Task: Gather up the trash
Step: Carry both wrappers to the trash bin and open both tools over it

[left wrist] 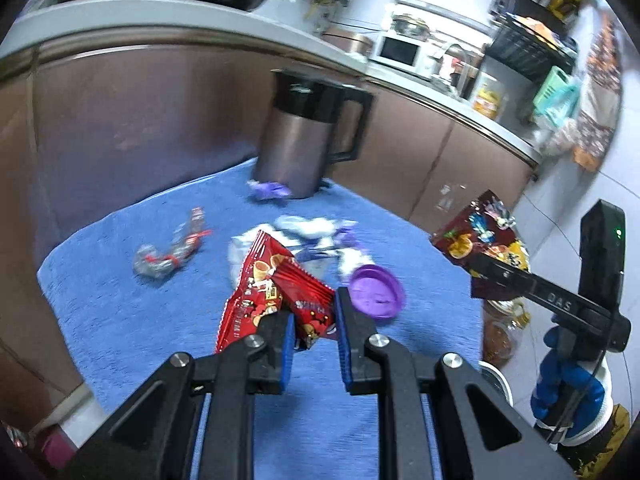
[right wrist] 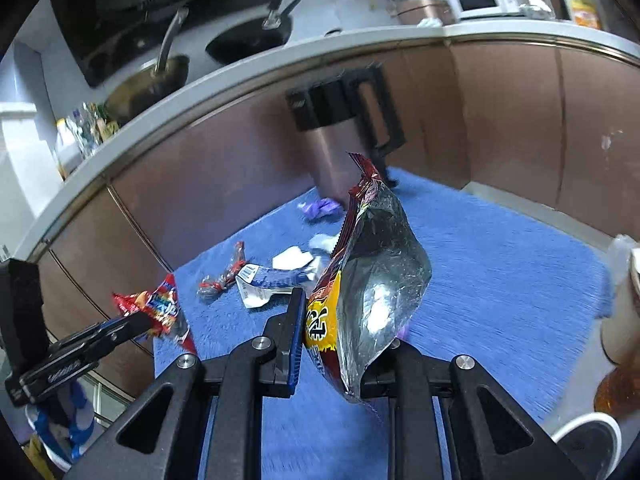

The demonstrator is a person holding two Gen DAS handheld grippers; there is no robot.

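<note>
Blue towel (left wrist: 120, 280) covers the desk; left claw (left wrist: 316, 316) clenched on a red snack wrapper (left wrist: 276, 292), long axis upright; right claw (right wrist: 344, 332) grasping a foil-lined snack bag (right wrist: 376, 280), standing upright.

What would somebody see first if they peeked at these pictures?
Probably the two snack bags held up in the air: the left gripper pinches a bright red wrapper, and the right gripper holds a dark bag with a shiny silver inside. Under them lies a fuzzy blue mat strewn with more trash, including a purple lid, with a tall metal jug standing at the far edge.
</note>
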